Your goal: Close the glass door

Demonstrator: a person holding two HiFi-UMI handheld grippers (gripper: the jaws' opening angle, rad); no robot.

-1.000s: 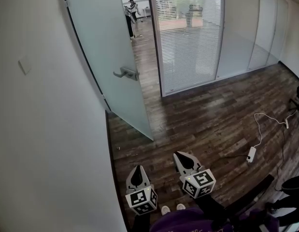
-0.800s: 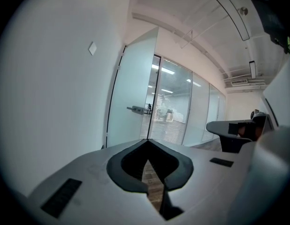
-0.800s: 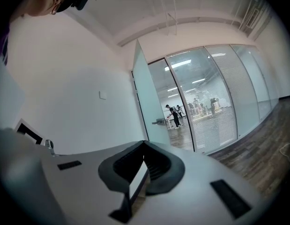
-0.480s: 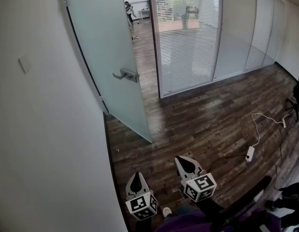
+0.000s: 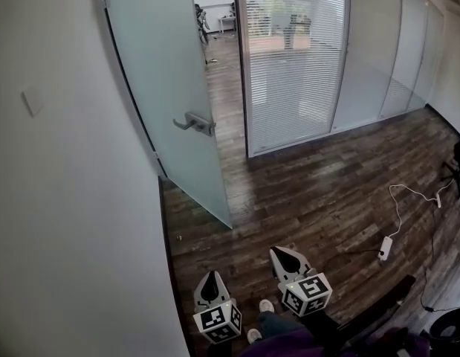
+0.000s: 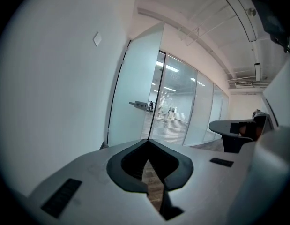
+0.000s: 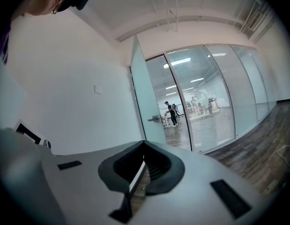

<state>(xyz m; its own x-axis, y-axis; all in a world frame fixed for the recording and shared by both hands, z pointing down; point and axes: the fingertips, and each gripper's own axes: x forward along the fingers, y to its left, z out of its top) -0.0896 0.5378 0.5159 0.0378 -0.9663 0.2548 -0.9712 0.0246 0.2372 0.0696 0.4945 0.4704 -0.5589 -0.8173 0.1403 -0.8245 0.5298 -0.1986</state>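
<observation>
The frosted glass door (image 5: 166,88) stands swung open into the room, hinged along the white wall, and its metal lever handle (image 5: 194,123) points toward me. My left gripper (image 5: 209,281) and right gripper (image 5: 286,256) hang side by side low in the head view. They are well short of the door and touch nothing. Both are shut with nothing between the jaws. The left gripper view looks past its closed tips (image 6: 147,142) at the door (image 6: 130,97) and handle (image 6: 141,105). In the right gripper view the closed tips (image 7: 144,144) sit below the door's edge (image 7: 144,102) and handle (image 7: 156,119).
A white wall with a switch plate (image 5: 32,103) runs along the left. A glass partition with blinds (image 5: 289,58) stands right of the doorway. On the wooden floor at the right lies a white cable with an adapter (image 5: 386,248). People (image 7: 172,112) stand far beyond the doorway. My shoes (image 5: 259,307) show below.
Both grippers have sunk a little toward the bottom of the head view and stay shut. The door and handle have drawn slightly nearer, but the door has not swung.
</observation>
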